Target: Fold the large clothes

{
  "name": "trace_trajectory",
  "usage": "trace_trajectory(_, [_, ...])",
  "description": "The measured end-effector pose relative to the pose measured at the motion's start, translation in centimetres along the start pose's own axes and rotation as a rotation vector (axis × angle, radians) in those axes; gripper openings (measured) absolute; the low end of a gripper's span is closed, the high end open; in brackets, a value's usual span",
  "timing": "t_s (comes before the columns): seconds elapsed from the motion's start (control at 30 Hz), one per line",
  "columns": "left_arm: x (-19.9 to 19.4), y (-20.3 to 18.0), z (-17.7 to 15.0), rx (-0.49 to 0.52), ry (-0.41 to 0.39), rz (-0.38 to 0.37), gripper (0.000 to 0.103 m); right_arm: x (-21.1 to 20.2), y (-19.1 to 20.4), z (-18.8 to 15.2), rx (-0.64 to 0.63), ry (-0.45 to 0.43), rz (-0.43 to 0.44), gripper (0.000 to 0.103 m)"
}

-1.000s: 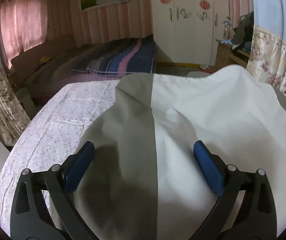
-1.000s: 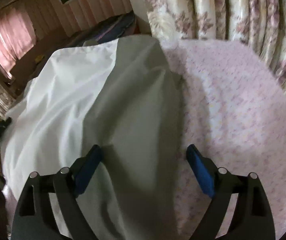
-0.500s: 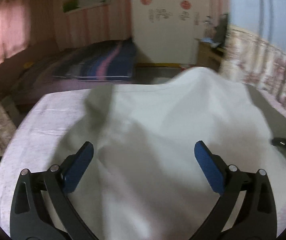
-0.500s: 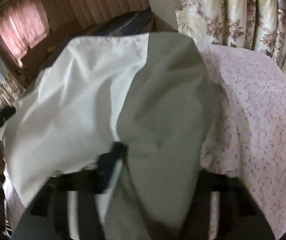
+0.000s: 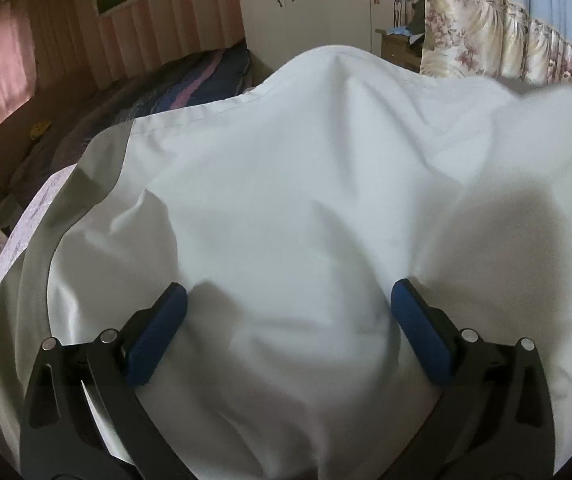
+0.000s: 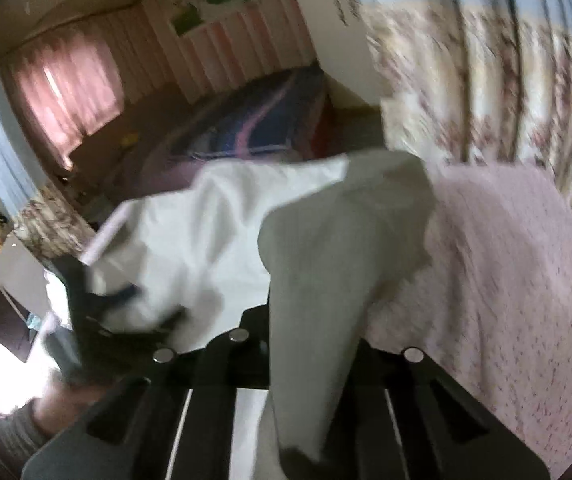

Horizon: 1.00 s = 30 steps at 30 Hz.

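The right gripper [image 6: 310,412] is closing its fingers on the grey panel of the white-and-grey garment [image 5: 306,208], low centre; the left gripper [image 5: 286,320] is hovering wide, garment spreading toward the upper frame.

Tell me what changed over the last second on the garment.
The right tool, wide open over the grey panel a second ago, is closing on its edge and lifting it off the floral bedspread. The left tool stayed open over the white panel.
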State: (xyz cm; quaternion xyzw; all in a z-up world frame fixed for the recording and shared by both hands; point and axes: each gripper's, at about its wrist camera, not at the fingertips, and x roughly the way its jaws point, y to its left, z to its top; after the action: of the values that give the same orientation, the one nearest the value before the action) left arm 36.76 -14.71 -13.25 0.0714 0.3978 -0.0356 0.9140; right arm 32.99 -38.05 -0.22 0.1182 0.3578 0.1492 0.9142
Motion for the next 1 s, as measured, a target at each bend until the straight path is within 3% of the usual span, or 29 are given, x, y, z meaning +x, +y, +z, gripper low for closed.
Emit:
trace_trajectory(0.13, [-0.2,0.8,0.3,-0.026,-0.003,-0.028,0.100,-0.3,5.9,2.4,-0.081,-0.030,0.058,0.008])
trace_trajectory(0.2, [-1.5,2.8,0.2,-0.090,-0.050,-0.108,0.100,0.0,8.6,3.5,-0.111,-0.043,0.080,0.008])
trace_trajectory(0.27, [-4.1,5.8,0.1,-0.160,-0.109,-0.123,0.100,0.6,10.8,4.2,-0.121,-0.042,0.094,0.008])
trace_trajectory(0.5, [-12.1,17.1,-0.2,-0.279,-0.246,0.011,0.100,6.8,20.4,3.2,-0.243,0.050,0.072,0.008])
trace_trajectory(0.67, [-14.4,22.3,-1.5,-0.365,-0.260,0.074,0.100,15.5,23.3,-1.6,-0.233,0.193,0.009,0.009])
trace_trajectory(0.8, [-14.0,23.8,-2.6,-0.356,-0.228,0.119,0.100,17.9,25.1,-4.6,-0.297,0.205,-0.095,0.015])
trace_trajectory(0.9, [-13.7,24.4,-3.7,-0.362,-0.195,0.115,0.100,17.3,26.2,-4.6,-0.324,0.179,-0.118,0.032])
trace_trajectory(0.97, [-14.2,24.5,-4.1,-0.364,-0.193,0.114,0.100,15.4,26.5,-3.9,-0.323,0.132,-0.101,0.059])
trace_trajectory(1.0, [-14.6,24.4,-4.2,-0.365,-0.197,0.115,0.100,14.2,26.6,-3.5,-0.322,0.095,-0.096,0.067])
